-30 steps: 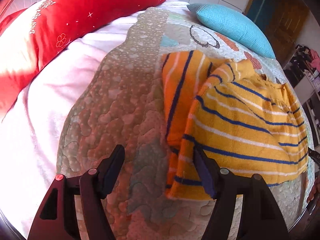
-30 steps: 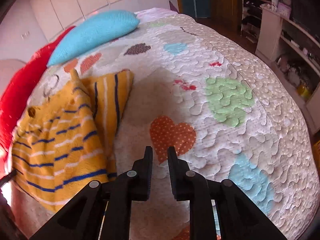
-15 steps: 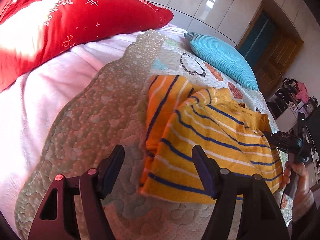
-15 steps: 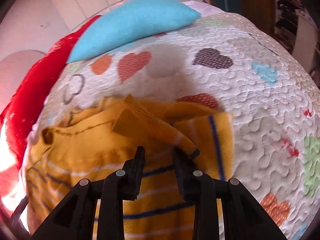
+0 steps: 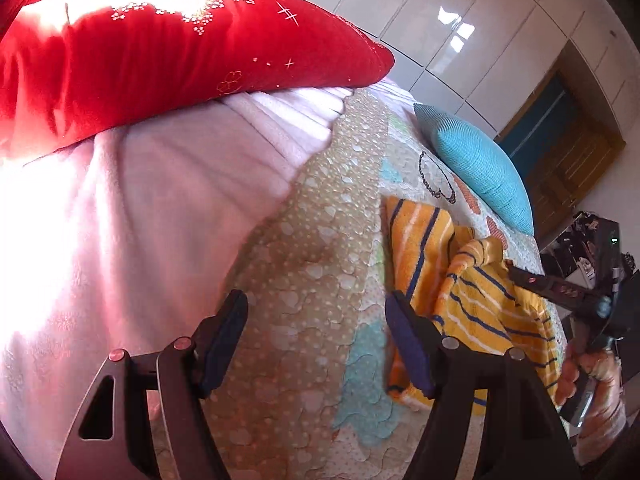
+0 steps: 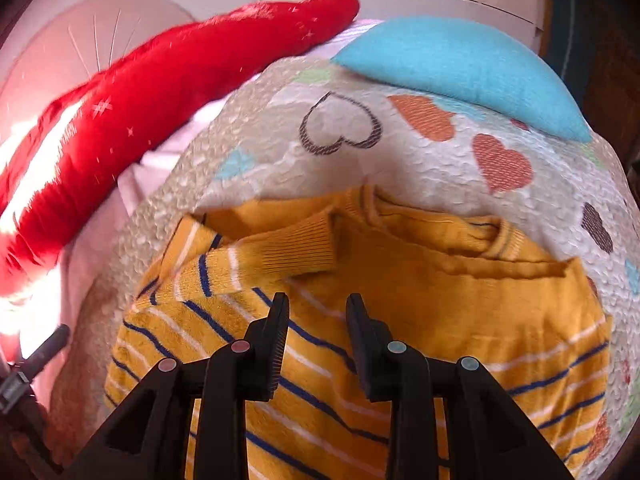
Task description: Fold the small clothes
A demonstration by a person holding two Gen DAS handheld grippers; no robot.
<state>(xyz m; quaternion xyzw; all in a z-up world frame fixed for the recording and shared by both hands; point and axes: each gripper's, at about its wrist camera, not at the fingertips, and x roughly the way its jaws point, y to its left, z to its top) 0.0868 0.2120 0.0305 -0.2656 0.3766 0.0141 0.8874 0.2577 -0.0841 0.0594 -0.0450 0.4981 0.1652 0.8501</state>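
A small yellow sweater (image 6: 420, 312) with navy and white stripes lies on the quilted bed cover (image 6: 344, 160), one sleeve (image 6: 272, 256) folded across its chest. My right gripper (image 6: 316, 320) is open and empty, hovering over the sweater's middle. In the left wrist view the sweater (image 5: 472, 300) lies to the right. My left gripper (image 5: 316, 320) is open wide and empty above the bare quilt, left of the sweater's edge. The right gripper's body shows there at the far right.
A long red pillow (image 5: 168, 48) lies along the head of the bed on a pink blanket (image 5: 132, 208). A turquoise cushion (image 6: 460, 68) sits beyond the sweater's collar. White wardrobe doors (image 5: 460, 28) and a wooden door stand behind.
My right gripper swung from the bare quilt to over the sweater and opened wider. My left gripper moved left, away from the sweater's edge, staying open.
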